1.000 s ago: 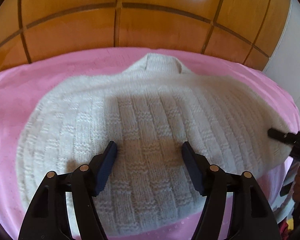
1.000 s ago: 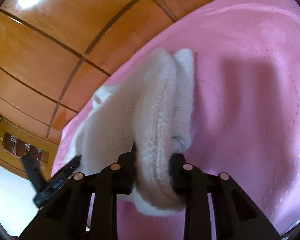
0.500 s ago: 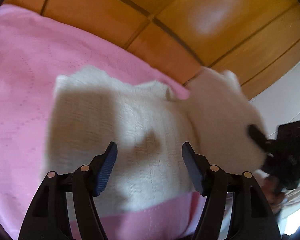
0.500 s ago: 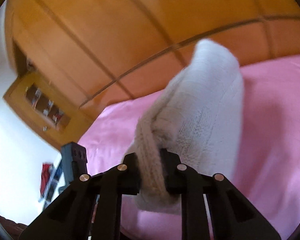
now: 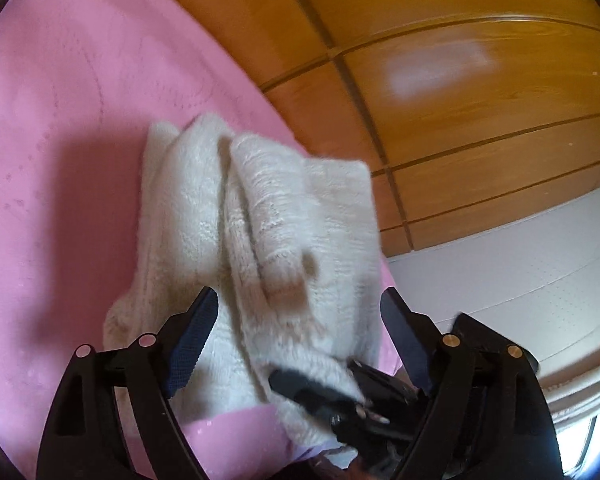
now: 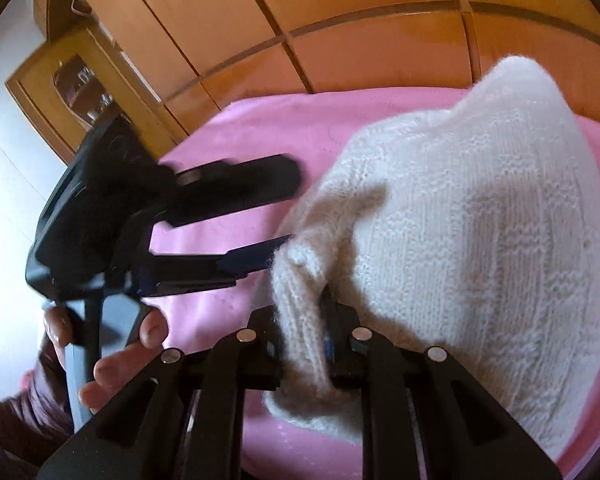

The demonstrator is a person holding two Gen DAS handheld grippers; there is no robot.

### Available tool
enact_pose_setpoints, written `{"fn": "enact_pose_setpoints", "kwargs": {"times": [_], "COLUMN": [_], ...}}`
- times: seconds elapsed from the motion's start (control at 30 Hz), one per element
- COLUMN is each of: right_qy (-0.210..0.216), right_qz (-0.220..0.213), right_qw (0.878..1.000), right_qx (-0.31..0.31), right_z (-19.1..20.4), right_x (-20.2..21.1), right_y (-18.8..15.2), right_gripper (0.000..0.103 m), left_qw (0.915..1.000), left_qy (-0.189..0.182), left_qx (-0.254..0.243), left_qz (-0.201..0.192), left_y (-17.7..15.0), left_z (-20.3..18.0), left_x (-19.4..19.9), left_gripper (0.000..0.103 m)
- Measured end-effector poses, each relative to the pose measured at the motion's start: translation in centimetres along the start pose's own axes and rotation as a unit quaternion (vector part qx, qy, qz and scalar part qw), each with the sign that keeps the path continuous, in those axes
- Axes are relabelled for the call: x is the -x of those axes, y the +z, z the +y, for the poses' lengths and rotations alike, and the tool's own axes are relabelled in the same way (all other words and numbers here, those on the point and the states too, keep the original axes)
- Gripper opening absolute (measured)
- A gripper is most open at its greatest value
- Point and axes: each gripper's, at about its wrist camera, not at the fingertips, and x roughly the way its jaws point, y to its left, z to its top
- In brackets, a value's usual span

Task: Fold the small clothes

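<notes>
A cream knitted sweater (image 6: 480, 216) lay on the pink bedcover (image 5: 60, 160), one side doubled over its middle, so the fold looked partly done with squaring and further folds left. The right gripper (image 6: 302, 344) was clamped on the sweater's ribbed edge. The left gripper (image 5: 296, 332), beside the sweater, was opening its jaws, gripping nothing.

looks like someone's bedroom at home, a bed with a pink bedspread (image 5: 68, 128) pushed against a glossy wooden panelled headboard (image 5: 480, 92), a white wall (image 5: 520, 280) next to it, and a little wooden wall cabinet (image 6: 74, 80) with a glass front holding small bits and bobs
</notes>
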Motion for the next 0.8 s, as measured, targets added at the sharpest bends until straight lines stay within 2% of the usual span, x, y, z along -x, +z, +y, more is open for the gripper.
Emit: {"fn": "enact_pose_setpoints", "kwargs": {"times": [0.03, 0.07, 0.1, 0.13, 0.2, 0.27, 0.37, 0.43, 0.53, 0.57, 0.63, 0.67, 0.7, 0.77, 0.8], "right_qy": [-0.002, -0.003, -0.003, 0.013, 0.034, 0.055, 0.056, 0.027, -0.033, -0.053, -0.075, -0.076, -0.075, -0.067, -0.063], "right_qz": [-0.004, -0.008, -0.011, -0.016, -0.024, -0.032, -0.064, -0.091, -0.109, -0.108, -0.097, -0.091, -0.086, -0.082, -0.082], "right_qw": [1.000, 1.000, 1.000, 1.000, 0.999, 0.998, 0.996, 0.994, 0.989, 0.987, 0.985, 0.985, 0.986, 0.988, 0.989], "right_qx": [0.001, 0.005, 0.003, -0.002, -0.005, -0.009, -0.028, -0.055, -0.098, -0.109, -0.122, -0.125, -0.124, -0.113, -0.106], "right_z": [-0.1, -0.1, 0.0, -0.2, -0.4, -0.8, -3.0, -5.8, -9.7, -10.9, -12.7, -13.4, -13.4, -12.7, -12.0], "right_x": [0.0, 0.1, 0.2, 0.6, 1.8, 3.2, 6.8, 9.7, 11.1, 11.1, 10.3, 9.9, 9.1, 8.6, 8.8], "right_y": [0.0, -0.1, -0.1, -0.1, -0.5, -0.8, -1.6, -2.4, -3.3, -3.7, -4.3, -4.7, -4.7, -4.3, -4.0], "right_gripper": [0.015, 0.022, 0.037, 0.044, 0.054, 0.065, 0.067, 0.067, 0.066, 0.061, 0.057, 0.056, 0.054, 0.046, 0.046], "left_qw": [1.0000, 0.9999, 0.9998, 0.9997, 0.9987, 0.9978, 0.9972, 0.9967, 0.9960, 0.9959, 0.9950, 0.9940, 0.9918, 0.9882, 0.9871], "left_qy": [0.002, 0.006, 0.012, 0.017, 0.043, 0.059, 0.070, 0.077, 0.086, 0.088, 0.094, 0.100, 0.111, 0.124, 0.125], "left_qx": [0.000, -0.001, -0.001, -0.001, -0.006, -0.009, -0.002, 0.000, -0.007, -0.011, -0.028, -0.042, -0.063, -0.088, -0.096], "left_qz": [0.008, 0.013, 0.016, 0.019, 0.025, 0.030, 0.026, 0.026, 0.021, 0.020, 0.019, 0.016, 0.006, -0.017, -0.030], "left_y": [0.1, 0.3, 0.6, 0.7, 1.1, 1.6, 2.3, 2.9, 3.1, 3.0, 2.9, 2.7, 2.6, 2.8, 3.3], "left_z": [-0.1, -0.3, -0.4, -0.6, -1.0, -1.3, -1.6, -1.7, -2.1, -2.4, -3.0, -3.5, -4.5, -5.6, -6.3], "left_x": [-0.6, -1.3, -2.0, -2.4, -3.2, -4.0, -4.8, -5.2, -5.6, -5.9, -6.1, -5.9, -5.7, -4.6, -3.8], "left_gripper": [0.082, 0.082, 0.077, 0.072, 0.051, 0.049, 0.049, 0.049, 0.049, 0.049, 0.038, 0.028, 0.022, 0.019, 0.019]}}
